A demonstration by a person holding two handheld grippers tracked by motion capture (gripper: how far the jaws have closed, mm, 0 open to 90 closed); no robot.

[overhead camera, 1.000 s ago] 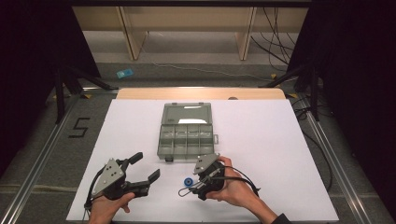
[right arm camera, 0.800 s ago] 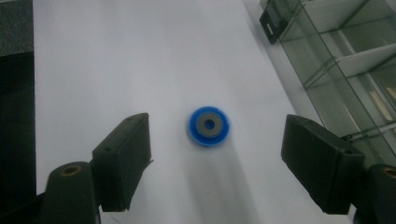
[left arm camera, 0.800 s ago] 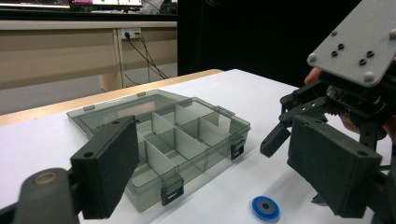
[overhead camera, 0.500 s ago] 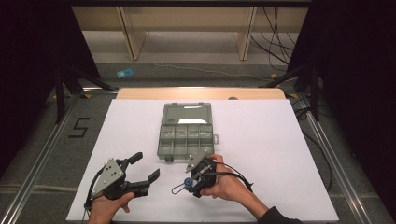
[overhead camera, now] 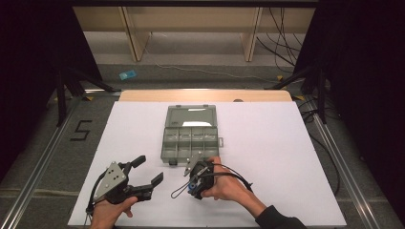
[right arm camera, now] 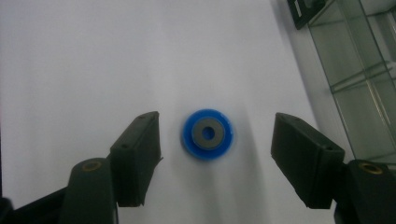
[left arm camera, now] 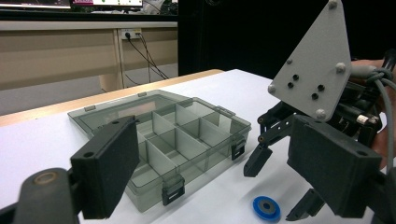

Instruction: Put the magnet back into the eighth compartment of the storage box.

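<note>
Right gripper (right arm camera: 215, 158) points straight down over our little blue disc (right arm camera: 207, 134) on the white table (overhead camera: 286, 143), just beside the open compartment box (overhead camera: 190, 138). Jaws have just been closing, disc between them, untouched. Left gripper (overhead camera: 147, 172) waits open.

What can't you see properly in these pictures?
- High view: the blue disc lies hidden under the right gripper and hand.
- Right gripper view: the clear box is cut off by the edge.
- Left gripper view: the blue disc is small and its underside hidden.
</note>
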